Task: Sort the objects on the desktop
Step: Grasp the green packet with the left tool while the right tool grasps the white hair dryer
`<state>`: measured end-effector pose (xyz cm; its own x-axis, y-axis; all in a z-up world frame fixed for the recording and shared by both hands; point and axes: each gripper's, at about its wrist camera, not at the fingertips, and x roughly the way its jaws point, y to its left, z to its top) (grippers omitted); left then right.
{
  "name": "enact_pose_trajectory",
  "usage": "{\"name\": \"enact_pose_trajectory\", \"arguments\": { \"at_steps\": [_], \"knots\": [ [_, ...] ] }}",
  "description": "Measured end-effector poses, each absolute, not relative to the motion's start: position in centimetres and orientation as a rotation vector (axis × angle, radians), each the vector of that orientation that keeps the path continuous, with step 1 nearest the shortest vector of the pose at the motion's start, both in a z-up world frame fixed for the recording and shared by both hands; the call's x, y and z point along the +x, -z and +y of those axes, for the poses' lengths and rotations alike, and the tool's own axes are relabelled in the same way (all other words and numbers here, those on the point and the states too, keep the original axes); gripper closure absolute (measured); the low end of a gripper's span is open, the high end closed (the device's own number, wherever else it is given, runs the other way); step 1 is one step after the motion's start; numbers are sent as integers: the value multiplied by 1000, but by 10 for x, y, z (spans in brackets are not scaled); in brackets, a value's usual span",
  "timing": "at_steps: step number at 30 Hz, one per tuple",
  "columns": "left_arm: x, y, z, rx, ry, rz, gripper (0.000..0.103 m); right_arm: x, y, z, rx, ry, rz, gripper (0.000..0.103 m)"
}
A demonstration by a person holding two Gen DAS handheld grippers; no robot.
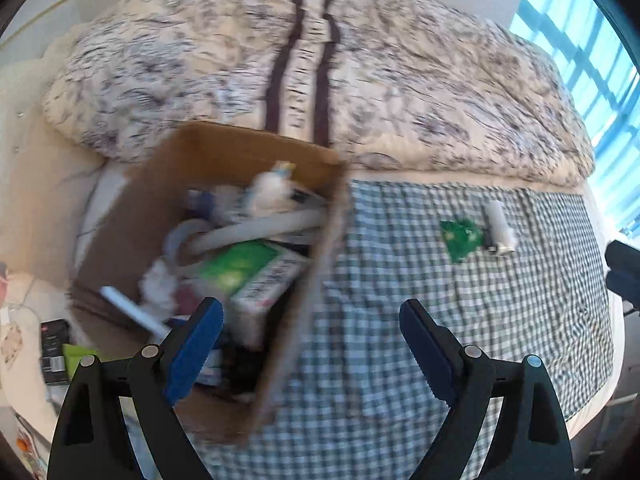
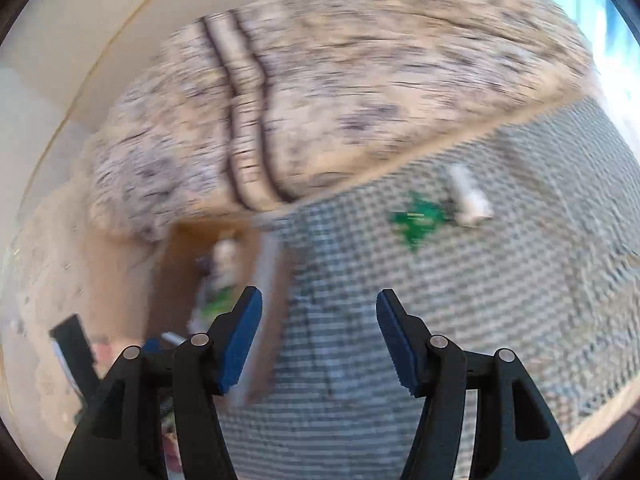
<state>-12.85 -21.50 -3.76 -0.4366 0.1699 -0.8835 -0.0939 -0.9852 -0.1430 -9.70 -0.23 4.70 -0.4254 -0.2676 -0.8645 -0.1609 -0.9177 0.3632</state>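
At the far left of the left wrist view, a small black rectangular packet (image 1: 54, 356) is seen beside a lime-green item, both lying on pale bedding outside the box. To their right, an open brown cardboard box (image 1: 224, 148) is placed on the bed and is filled with sorted objects: a white-and-green printed carton (image 1: 256, 276), a coiled grey hose (image 1: 256, 228), a white fluffy item (image 1: 268, 188) and a white stick-like piece (image 1: 132, 308). The contents are blurred and cannot be identified further. The left gripper (image 1: 312, 320) is held with its blue-padded jaws spread wide; nothing is gripped, and the box's near wall lies between them.

Right of the box, a green-and-white checked cloth (image 1: 400, 300) is spread flat. On it, well apart from the box, a crumpled green foil wrapper (image 1: 460, 236) lies touching a white cylindrical tube (image 1: 498, 224). Behind everything, a cream floral quilt with two dark stripes (image 1: 304, 60) is bunched.

In the right wrist view, the right gripper (image 2: 320, 320) is likewise parted and empty above the checked cloth (image 2: 480, 300).
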Motion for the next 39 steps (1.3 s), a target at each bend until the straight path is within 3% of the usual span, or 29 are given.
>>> {"name": "enact_pose_trajectory", "arguments": {
  "at_steps": [5,16,32,37,39],
  "knots": [
    [-144,54,-137,-1565,-2485,-81,11,-96,-33,83,1701,2582,-695,44],
    [-214,133,-15,-1611,-2394,29,11,-169,45,166,1838,2509,-603,44],
    [-261,194,30,-1596,-2227,114,11,-258,153,136,1969,2325,-522,44],
    [-263,205,40,-1606,-2191,129,6,-264,182,131,2032,2265,-547,44],
    [-261,207,42,-1597,-2162,110,13,-266,189,126,2052,2266,-519,43]
  ]
}}
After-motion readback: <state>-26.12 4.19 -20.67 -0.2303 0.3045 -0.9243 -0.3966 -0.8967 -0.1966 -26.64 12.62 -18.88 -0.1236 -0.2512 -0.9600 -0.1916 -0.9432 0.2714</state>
